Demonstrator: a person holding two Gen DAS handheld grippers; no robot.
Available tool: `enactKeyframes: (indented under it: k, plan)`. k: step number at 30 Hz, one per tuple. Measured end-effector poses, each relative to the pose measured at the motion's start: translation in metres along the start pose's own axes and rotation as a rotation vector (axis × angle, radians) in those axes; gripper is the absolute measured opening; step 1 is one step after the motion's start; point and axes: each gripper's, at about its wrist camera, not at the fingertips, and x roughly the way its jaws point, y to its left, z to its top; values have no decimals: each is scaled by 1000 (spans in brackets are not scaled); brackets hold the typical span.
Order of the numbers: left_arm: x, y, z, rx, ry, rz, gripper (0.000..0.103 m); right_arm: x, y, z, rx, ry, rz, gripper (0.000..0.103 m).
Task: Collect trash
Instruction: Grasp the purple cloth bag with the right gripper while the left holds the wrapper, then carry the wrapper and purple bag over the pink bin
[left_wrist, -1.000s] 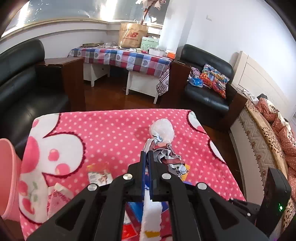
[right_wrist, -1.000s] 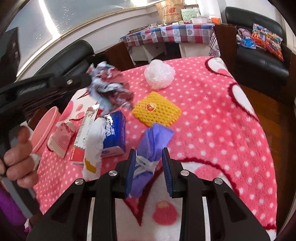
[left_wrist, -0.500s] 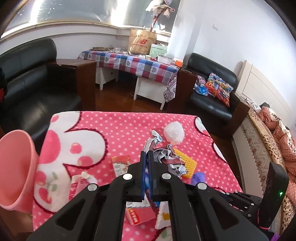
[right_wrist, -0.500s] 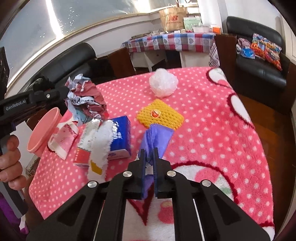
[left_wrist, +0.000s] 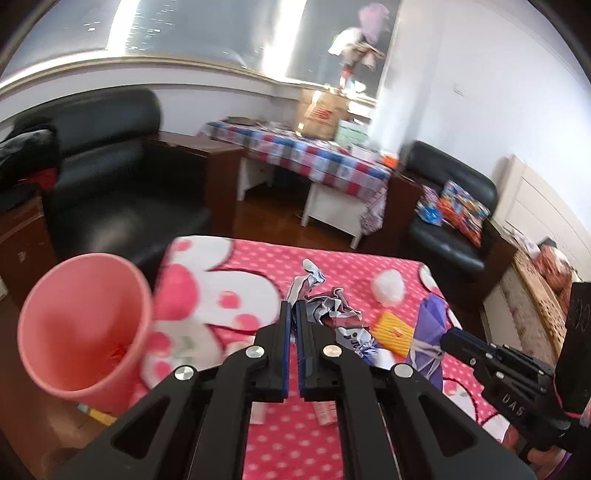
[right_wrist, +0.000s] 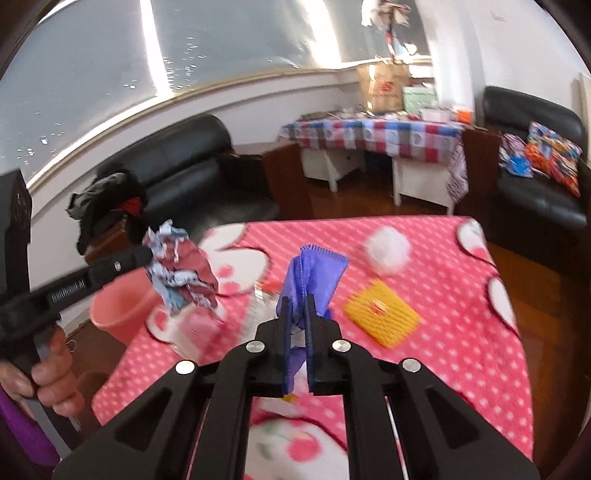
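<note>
Trash: scattered over the pink polka-dot surface; two pieces are riding in the jaws, the rest lying loose.
Surface: carrying a yellow mesh sleeve, a white plastic wad and smaller packets, partly blurred or hidden by the tools.
Pink bin: standing off the surface's left edge, mouth tilting toward the left wrist camera; something reddish is showing inside, too blurred to name.
Left gripper: jaws are pinching the crumpled wrapper, a wad of silver, maroon and blue foil hanging clear of the surface.
Right gripper: jaws are clamping the purple bag, which is standing up out of them, its long axis roughly in line with the fingers.
Key relation: the bin is sitting left of and below the left jaws; in the right wrist view the wrapper is hanging close to the bin's rim. The left hand is the nearer one by a wide margin; the right gripper is hovering over the middle of the surface, well apart from the bin.
Judgement: the wrapper looks nearly ready to drop; the purple bag is going to need a carry leftward across the surface first.
Risk: the wrapper's loose tails may be catching on the rim.
</note>
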Motion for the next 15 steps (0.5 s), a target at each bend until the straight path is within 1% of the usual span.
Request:
enactKeyframes:
  k: [2,8,15]
  plan:
    - [-11,16,0,-23,-15,32,2,5,15,6,-9,-4,36,7]
    - [-39,69,0,-87,-51,138,2,27,75,27,-93,-9,141,7]
    - [-63,131,-3,-145,-76,259,2,58,142,37,-189,14,230,7]
